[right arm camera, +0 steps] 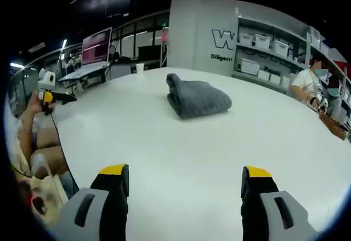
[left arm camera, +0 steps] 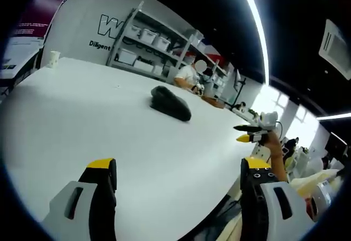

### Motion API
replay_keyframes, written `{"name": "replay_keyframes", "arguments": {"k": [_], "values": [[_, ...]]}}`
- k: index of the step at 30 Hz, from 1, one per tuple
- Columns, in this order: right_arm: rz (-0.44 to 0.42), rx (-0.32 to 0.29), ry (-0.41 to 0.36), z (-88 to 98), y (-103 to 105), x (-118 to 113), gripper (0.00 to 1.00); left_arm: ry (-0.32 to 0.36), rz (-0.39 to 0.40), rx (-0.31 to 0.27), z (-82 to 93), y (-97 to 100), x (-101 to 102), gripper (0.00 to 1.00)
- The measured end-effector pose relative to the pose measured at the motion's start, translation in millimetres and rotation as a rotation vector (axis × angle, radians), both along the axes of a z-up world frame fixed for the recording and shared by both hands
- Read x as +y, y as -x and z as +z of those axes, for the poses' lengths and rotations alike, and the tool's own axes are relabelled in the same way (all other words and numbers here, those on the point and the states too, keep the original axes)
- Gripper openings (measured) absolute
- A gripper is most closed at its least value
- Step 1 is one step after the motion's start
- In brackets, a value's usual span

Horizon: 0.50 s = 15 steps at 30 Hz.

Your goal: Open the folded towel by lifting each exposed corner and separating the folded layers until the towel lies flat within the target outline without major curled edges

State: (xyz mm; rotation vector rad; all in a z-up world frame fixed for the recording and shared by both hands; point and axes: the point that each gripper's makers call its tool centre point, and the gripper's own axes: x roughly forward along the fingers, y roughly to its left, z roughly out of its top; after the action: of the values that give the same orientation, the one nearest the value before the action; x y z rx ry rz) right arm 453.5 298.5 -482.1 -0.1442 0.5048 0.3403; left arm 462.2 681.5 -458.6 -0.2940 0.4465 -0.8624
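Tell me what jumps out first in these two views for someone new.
The dark grey folded towel lies alone mid-way across the big white table, still bundled and untouched. Both grippers hang over the near table edge with yellow-tipped fingers spread wide, well short of the towel: right gripper, left gripper. Behind stand grey storage shelves and a seated person at the far side.

The towel (right arm camera: 197, 101) is soft, nubby grey cloth, lying on a smooth, matt white table (right arm camera: 181, 158).
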Motion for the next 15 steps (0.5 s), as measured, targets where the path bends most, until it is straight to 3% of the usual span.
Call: {"name": "replay_keyframes", "arguments": {"k": [15], "values": [[0.014,0.003,0.018,0.2,-1.6,1.9,0.82,0.006,-0.005,-0.009,6.5,-1.1,6.8,0.92]]}}
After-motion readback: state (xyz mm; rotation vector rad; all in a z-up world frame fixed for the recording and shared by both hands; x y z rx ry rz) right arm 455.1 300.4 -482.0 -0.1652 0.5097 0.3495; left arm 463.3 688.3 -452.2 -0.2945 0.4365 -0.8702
